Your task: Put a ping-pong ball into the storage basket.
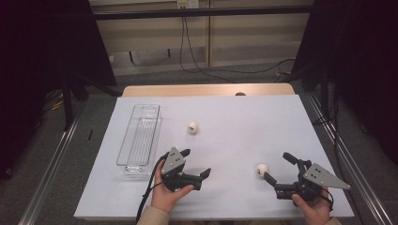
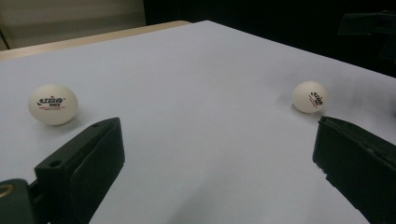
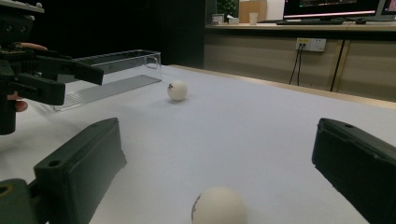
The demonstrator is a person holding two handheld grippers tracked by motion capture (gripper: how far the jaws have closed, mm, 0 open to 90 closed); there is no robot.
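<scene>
Two white ping-pong balls lie on the white table sheet (image 1: pixel 234 117). The far ball (image 1: pixel 193 127) sits mid-table, right of the clear tray (image 1: pixel 140 138). The near ball (image 1: pixel 262 169) rests just left of my right gripper (image 1: pixel 276 166), which stands open. In the right gripper view this ball (image 3: pixel 218 205) lies low between the open jaws, with the far ball (image 3: pixel 177 90) beyond. My left gripper (image 1: pixel 198 162) is open and empty, pointing right. Its own view shows the far ball (image 2: pixel 53 104) at left and the near ball (image 2: pixel 310 96) at right, both ahead of the jaws.
The clear tray (image 3: pixel 112 74) is long, narrow and empty, near the sheet's left edge. The left gripper (image 3: pixel 83 88) shows in front of it. A wooden table edge (image 1: pixel 206 89) runs along the back. Cables (image 1: pixel 197 65) hang beyond it.
</scene>
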